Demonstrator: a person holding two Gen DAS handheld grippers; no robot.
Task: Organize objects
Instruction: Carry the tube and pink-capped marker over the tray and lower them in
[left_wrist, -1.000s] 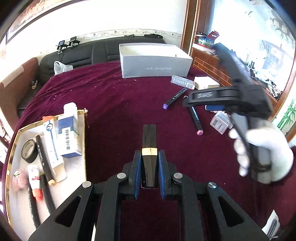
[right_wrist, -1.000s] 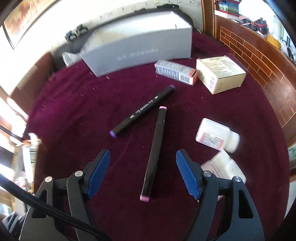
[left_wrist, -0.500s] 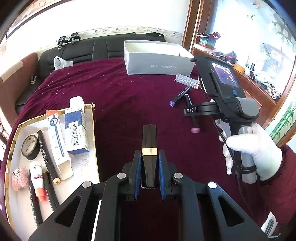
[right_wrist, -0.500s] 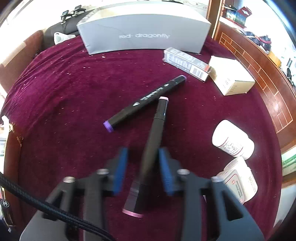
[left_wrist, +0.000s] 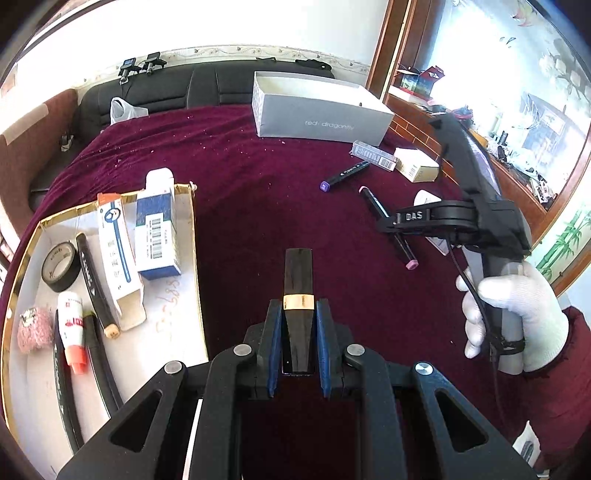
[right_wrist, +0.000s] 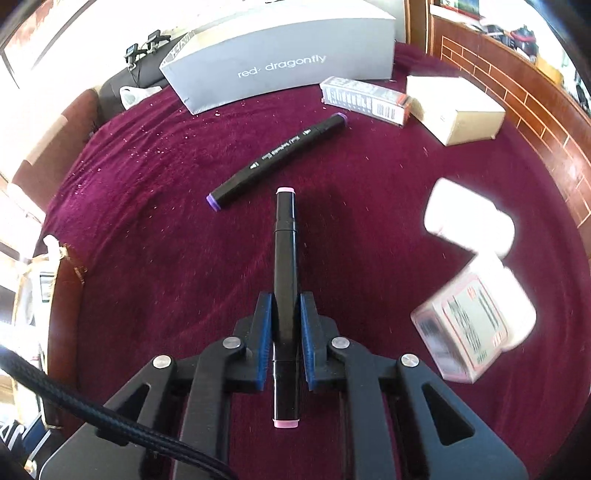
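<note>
Both grippers are clamped — right gripper (right_wrist: 286, 317) on the pink-capped marker (right_wrist: 285, 258) pointing forward, left gripper (left_wrist: 298, 332) on a black bar (left_wrist: 298, 291).

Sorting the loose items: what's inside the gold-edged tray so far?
In the tray: tape roll, two cartons, a small tube, black markers, something pink. The left gripper hides its near corner.

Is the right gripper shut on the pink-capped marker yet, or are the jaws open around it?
Shut on it. The right gripper has just closed; both blue pads press the pink-capped marker's barrel sides.
</note>
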